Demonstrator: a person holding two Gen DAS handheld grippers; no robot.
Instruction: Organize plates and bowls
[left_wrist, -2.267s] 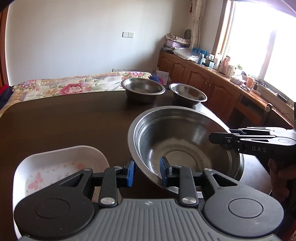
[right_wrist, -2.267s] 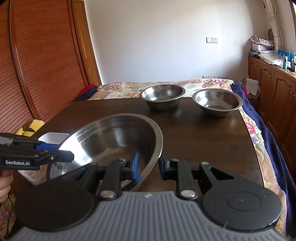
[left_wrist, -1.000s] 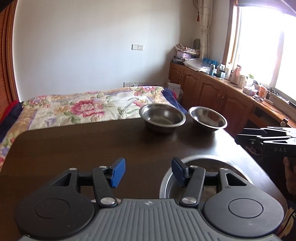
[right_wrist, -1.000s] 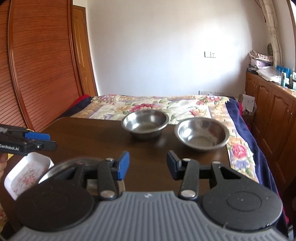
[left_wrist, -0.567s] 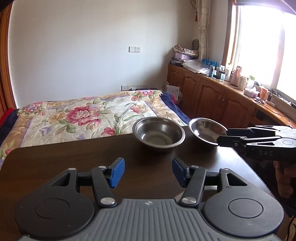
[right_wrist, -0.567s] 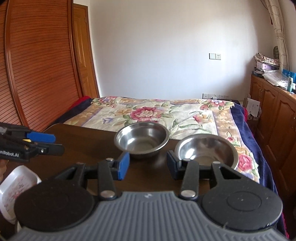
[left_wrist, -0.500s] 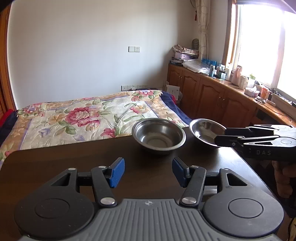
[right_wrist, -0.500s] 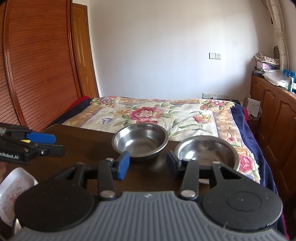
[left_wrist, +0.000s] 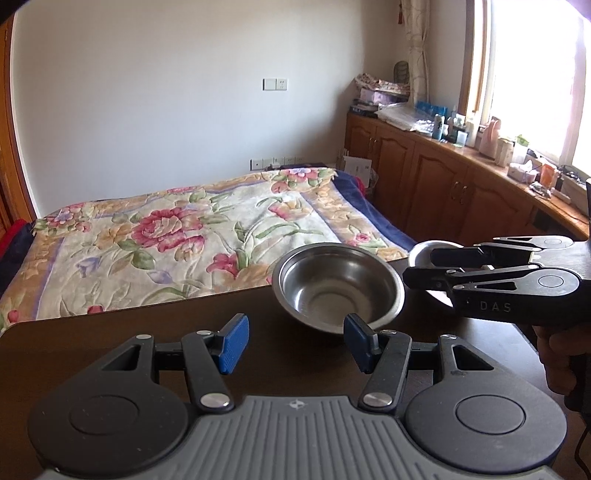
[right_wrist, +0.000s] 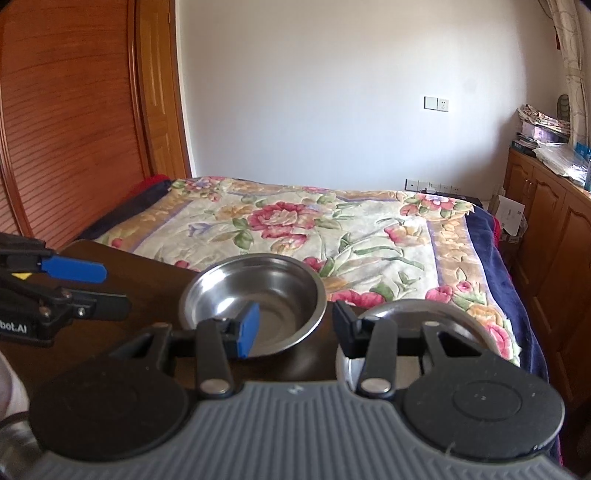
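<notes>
— Both tongs are wide open and hold nothing. See the left gripper (left_wrist: 291, 341) and the right gripper (right_wrist: 293, 328)?

— Yes! Where are the bowls?

— One steel bowl (left_wrist: 338, 290) sits at the far edge of the dark table (left_wrist: 110, 343). The second bowl (right_wrist: 413, 314) is just beside it.

— Are they heavy?

— I think they are light, hard and slippery. Pinching the thin rim looks best.

We have released the large steel basin, no longer in sight. Both grippers have advanced to the table's far end, jaws spread wider than before. Left gripper (left_wrist: 293, 342) now faces the deeper round steel bowl (left_wrist: 338, 286) at 1 o'clock; right gripper (right_wrist: 293, 328) has closed on the shallower round steel bowl (right_wrist: 413, 314) at 2 o'clock.
</notes>
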